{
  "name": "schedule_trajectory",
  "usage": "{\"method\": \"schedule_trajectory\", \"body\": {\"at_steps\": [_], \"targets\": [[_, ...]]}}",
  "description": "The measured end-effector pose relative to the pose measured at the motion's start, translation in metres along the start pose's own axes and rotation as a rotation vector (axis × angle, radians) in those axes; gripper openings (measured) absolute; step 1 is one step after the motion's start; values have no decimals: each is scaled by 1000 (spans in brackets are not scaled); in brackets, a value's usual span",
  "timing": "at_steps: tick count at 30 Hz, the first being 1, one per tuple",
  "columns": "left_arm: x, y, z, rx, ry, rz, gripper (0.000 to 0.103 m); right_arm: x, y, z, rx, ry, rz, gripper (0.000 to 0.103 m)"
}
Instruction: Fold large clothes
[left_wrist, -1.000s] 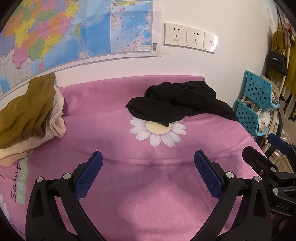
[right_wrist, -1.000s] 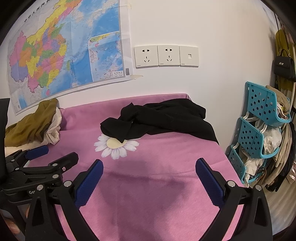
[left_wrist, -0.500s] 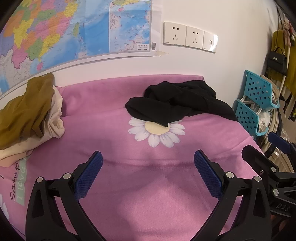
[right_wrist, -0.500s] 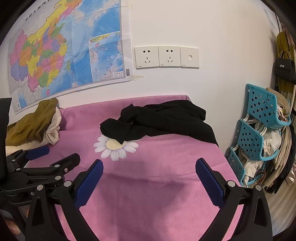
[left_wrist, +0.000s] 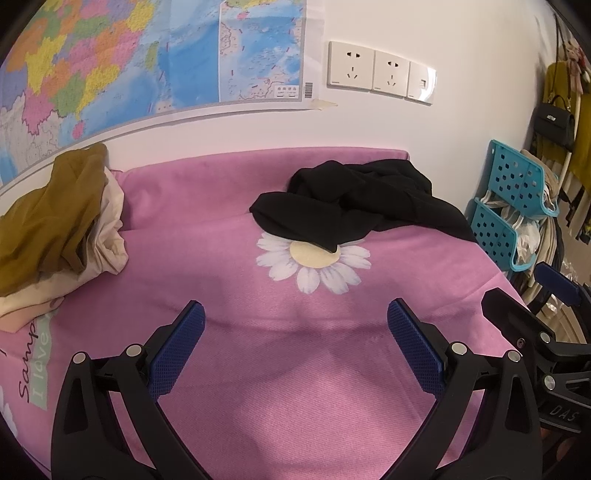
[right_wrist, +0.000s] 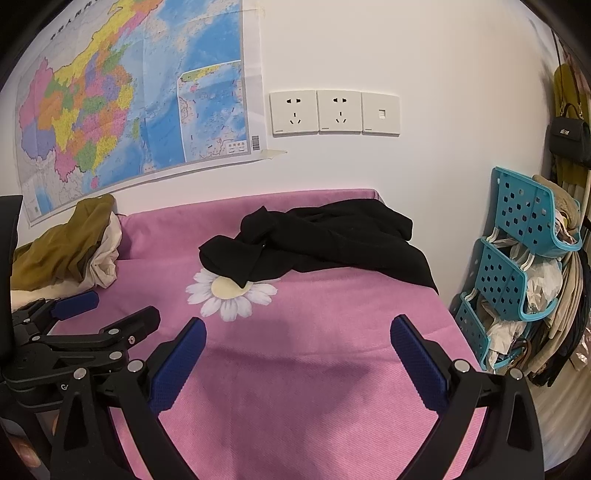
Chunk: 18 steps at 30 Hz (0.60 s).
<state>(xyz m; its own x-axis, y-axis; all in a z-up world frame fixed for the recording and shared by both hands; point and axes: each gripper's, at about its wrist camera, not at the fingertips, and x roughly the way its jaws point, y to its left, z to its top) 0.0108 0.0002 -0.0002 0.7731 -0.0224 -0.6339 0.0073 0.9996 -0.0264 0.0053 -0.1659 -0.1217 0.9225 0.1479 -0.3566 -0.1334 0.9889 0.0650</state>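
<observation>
Crumpled black garment (left_wrist: 364, 206) half hides the daisy print (left_wrist: 314, 258).

Both wrist views sit low and near over the pink bed (left_wrist: 295, 387), facing the far wall; they share the black garment (right_wrist: 332, 243).

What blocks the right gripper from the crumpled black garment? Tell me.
Probably nothing: the right gripper, jaws open, faces bare pink daisy-print blanket before the crumpled black garment.
</observation>
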Motion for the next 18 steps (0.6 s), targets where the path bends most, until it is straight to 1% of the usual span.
{"method": "schedule_trajectory", "body": {"at_steps": [18], "targets": [[4,1,0,1,7,1,98,7,-2,1,6,0,4,97]]}}
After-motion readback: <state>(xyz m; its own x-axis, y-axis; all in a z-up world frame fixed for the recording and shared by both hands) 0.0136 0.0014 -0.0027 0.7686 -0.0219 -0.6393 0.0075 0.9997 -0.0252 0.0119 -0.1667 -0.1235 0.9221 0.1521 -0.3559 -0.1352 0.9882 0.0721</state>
